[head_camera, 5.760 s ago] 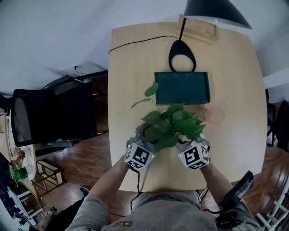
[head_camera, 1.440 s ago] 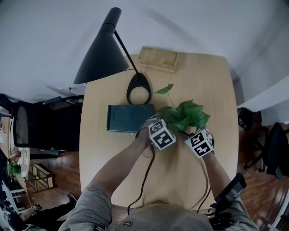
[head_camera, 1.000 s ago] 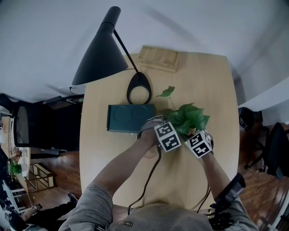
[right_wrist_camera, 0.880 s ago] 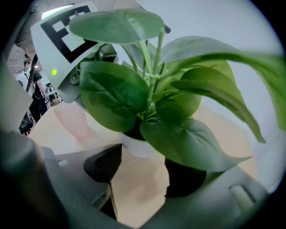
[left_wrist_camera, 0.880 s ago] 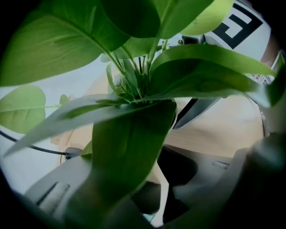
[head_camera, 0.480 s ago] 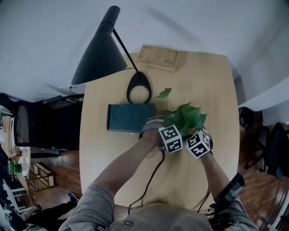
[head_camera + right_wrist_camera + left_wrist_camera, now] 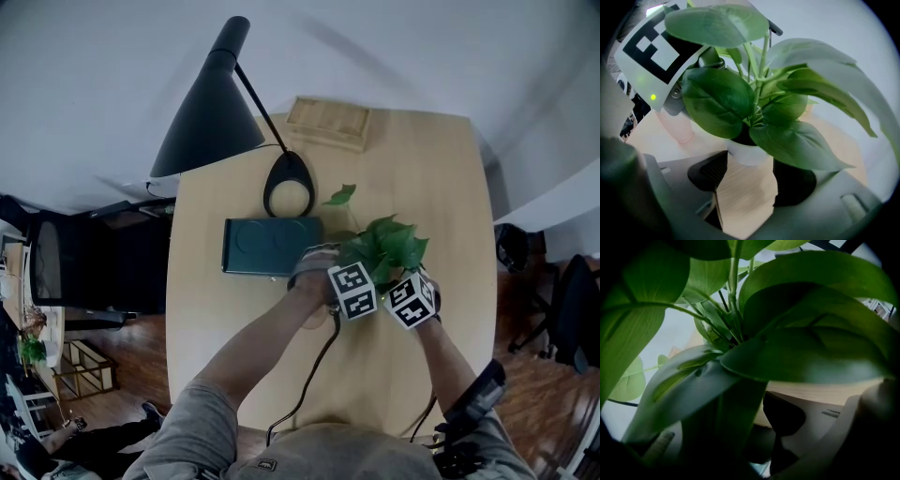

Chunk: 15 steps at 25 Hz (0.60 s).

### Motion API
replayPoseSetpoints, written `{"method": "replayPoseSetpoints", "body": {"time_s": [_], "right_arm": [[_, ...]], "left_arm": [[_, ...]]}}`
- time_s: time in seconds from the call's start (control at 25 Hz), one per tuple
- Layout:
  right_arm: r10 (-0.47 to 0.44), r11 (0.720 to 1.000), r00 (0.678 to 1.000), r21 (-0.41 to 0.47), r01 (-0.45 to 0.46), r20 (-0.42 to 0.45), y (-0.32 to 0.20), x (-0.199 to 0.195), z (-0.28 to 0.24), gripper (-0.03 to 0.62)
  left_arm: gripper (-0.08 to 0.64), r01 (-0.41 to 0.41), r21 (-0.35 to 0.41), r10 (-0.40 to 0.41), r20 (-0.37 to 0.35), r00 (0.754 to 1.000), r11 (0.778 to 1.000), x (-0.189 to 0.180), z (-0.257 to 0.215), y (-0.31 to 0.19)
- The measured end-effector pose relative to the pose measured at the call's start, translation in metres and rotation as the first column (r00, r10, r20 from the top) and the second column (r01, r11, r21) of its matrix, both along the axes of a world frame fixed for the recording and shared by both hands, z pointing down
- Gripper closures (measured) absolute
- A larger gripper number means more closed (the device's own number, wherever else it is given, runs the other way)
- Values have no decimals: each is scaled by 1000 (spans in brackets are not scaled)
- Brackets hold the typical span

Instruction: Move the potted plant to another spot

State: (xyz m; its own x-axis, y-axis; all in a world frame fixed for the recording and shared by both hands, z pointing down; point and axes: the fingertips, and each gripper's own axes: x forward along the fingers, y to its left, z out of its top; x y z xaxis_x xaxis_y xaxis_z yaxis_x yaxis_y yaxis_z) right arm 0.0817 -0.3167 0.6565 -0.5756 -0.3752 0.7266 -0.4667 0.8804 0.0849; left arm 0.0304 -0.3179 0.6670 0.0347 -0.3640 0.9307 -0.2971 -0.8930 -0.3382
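Green leaves of the potted plant (image 7: pixel 386 246) spread over the pale desk (image 7: pixel 412 150), just right of the dark green tray (image 7: pixel 267 246). It stands where it stood a moment ago. The right gripper (image 7: pixel 750 160) has its jaws wide, with the white pot (image 7: pixel 746 151) nipped between their tips. The left gripper (image 7: pixel 356 274), earlier nearer to the tray, is now among the leaves close to the right one. Its jaws have just opened a little and stand apart, with a leaf between them.
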Motion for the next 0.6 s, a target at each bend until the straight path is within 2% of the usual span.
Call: {"method": "replayPoseSetpoints", "body": {"time_s": [0.12, 0.28, 0.6], "right_arm": [[6, 1000, 1000, -2, -6, 6, 0, 0, 0, 279], [35, 999, 998, 2, -35, 46, -1, 1, -4, 279], [71, 997, 993, -16, -70, 92, 3, 7, -12, 279]], "left_arm": [[411, -5, -7, 5, -12, 1000, 1000, 1, 0, 2], [368, 11, -21, -12, -68, 998, 1000, 2, -4, 5], [365, 78, -8, -79, -164, 983, 997, -10, -29, 10]]}}
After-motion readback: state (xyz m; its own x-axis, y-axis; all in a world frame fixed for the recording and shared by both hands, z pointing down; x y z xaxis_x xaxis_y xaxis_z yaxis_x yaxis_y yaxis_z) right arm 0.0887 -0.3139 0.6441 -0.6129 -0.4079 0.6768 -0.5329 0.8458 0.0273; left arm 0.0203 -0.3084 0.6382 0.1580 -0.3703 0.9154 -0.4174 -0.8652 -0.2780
